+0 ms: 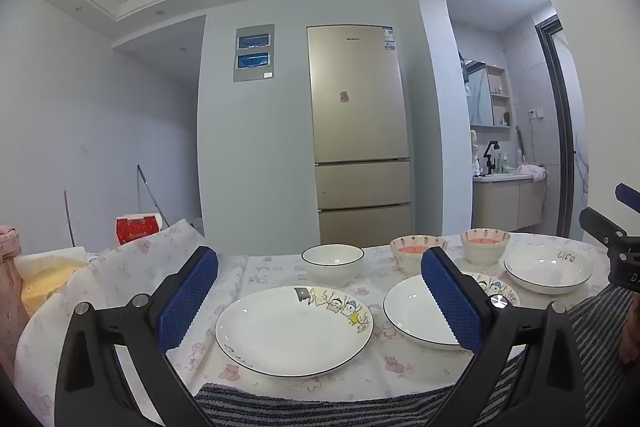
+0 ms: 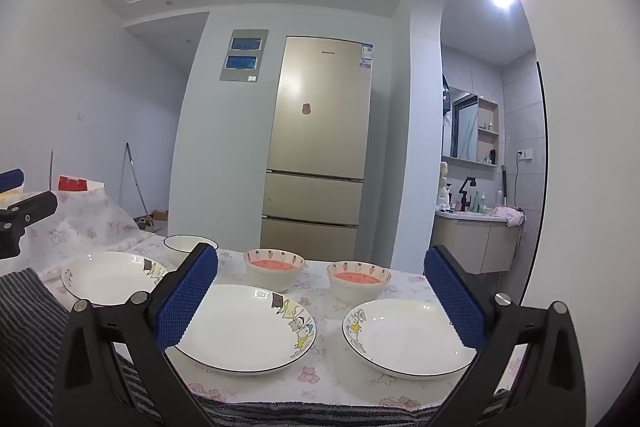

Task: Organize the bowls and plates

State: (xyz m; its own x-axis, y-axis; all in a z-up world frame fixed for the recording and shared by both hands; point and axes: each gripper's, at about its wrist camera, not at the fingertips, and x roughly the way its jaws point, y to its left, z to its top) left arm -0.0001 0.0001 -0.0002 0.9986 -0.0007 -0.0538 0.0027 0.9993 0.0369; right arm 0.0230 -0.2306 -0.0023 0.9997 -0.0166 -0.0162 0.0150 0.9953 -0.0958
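Three plates lie in a row along the near side of the surface (image 2: pixel 320 383): the left plate (image 1: pixel 294 331), the middle plate (image 2: pixel 244 327) and the right plate (image 2: pixel 408 337). Behind them stand three bowls: the left bowl (image 1: pixel 333 263) at the far left, then the middle bowl (image 2: pixel 274 268) and the right bowl (image 2: pixel 359 279), side by side and apart. A striped towel (image 2: pixel 28 327) lies at the near edge. The fridge (image 2: pixel 320 147) stands behind the surface.
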